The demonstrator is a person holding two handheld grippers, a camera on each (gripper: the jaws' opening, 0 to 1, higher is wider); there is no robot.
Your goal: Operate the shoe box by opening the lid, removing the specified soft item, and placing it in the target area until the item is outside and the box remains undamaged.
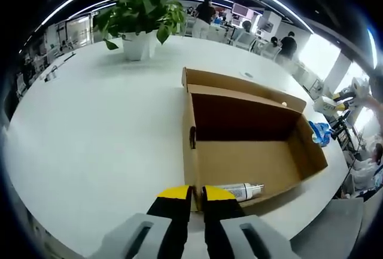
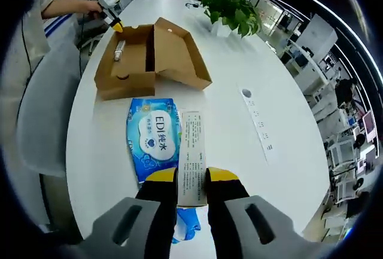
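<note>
White table (image 2: 239,61): right hand-held gripper (image 2: 191,178) clamps wipes pack (image 2: 154,136) nr open shoe box (image 2: 146,55); left hand-held gripper (image 1: 196,194) nearly closed, empty.

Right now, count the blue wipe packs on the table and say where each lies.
1: the blue wipe pack lies flat on the white table, just outside the open shoe box, its near end between the right gripper jaws.

Blue wet-wipe pack (image 2: 153,137) on counter (image 2: 239,121), at 12 o'clock from right fingers: reads "EDI" plus Chinese characters, looks like 纯水. White label strip (image 2: 192,157) beside it, print too small to read.
</note>
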